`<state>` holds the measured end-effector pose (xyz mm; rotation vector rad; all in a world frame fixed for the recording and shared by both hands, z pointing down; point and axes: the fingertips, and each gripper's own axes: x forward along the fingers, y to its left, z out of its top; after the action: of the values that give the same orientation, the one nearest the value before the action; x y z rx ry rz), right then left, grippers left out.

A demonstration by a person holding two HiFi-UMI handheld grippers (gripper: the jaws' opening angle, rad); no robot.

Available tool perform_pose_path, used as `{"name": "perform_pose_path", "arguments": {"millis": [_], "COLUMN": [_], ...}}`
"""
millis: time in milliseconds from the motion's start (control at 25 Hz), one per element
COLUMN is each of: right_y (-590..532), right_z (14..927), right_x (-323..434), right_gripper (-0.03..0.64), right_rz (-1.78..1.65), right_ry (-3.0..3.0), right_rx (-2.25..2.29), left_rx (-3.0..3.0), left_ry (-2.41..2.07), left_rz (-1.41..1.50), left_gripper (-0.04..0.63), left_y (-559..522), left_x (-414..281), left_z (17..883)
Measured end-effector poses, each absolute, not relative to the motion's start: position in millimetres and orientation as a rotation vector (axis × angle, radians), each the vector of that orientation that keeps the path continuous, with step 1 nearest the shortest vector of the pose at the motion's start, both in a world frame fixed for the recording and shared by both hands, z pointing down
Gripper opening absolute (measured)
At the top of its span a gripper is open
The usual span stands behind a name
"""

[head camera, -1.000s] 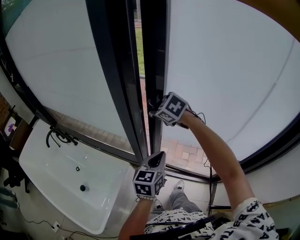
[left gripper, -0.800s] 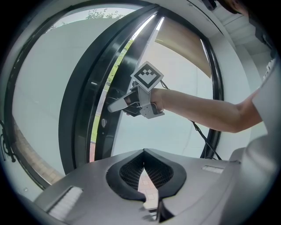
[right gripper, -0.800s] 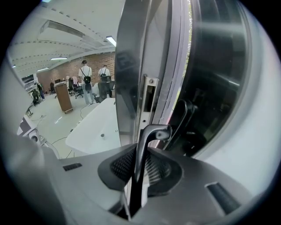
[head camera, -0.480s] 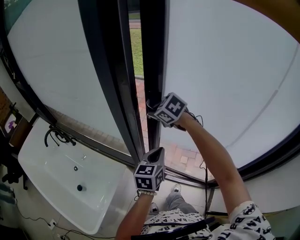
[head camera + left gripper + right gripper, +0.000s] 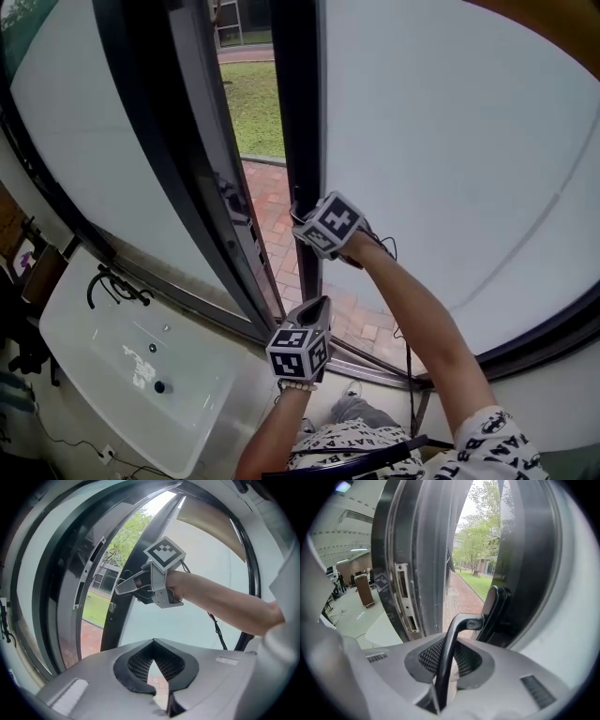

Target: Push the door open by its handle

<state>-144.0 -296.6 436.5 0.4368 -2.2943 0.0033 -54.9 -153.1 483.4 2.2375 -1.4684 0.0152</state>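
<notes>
Door handle: grip status

Door [image 5: 450, 141] stands partly open. Brick paving [image 5: 270, 211] and grass show through the gap left of its dark frame. Handle [image 5: 449, 644], a dark lever, is mounted on that frame beside the gap. Right gripper [image 5: 302, 225] is clamped narrowly on the handle, with the lever between its jaws. Left gripper [image 5: 319, 307] hangs nearer and lower, jaws together with nothing between them.

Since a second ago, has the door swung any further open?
Yes. The door has swung outward, away from the fixed frame on its left; the gap between them is wider, showing more grass and paving.
</notes>
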Motion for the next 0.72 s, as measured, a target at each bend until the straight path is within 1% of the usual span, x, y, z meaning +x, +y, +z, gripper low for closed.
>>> {"name": "perform_pose_path", "arguments": {"millis": [200,520,720], "right_y": [-332,-394,-438], "right_z": [446,434,438], "right_x": [-128,-108,-86], "right_gripper": [0.058,0.060,0.060], "right_rz": [0.001,0.030,0.079], "right_ry": [-2.288,-2.285,-2.299], "right_rx": [0.473,0.533,0.588], "left_rx": [2.234,2.218,2.203], "left_ry": [-1.479,-1.524,-1.515], "left_rz": [0.021,0.022,0.070], "left_gripper": [-0.015,-0.015,-0.015], "left_y": [-184,-229,-253], "left_x": [-37,-19,-5], "left_z": [490,474,491]}}
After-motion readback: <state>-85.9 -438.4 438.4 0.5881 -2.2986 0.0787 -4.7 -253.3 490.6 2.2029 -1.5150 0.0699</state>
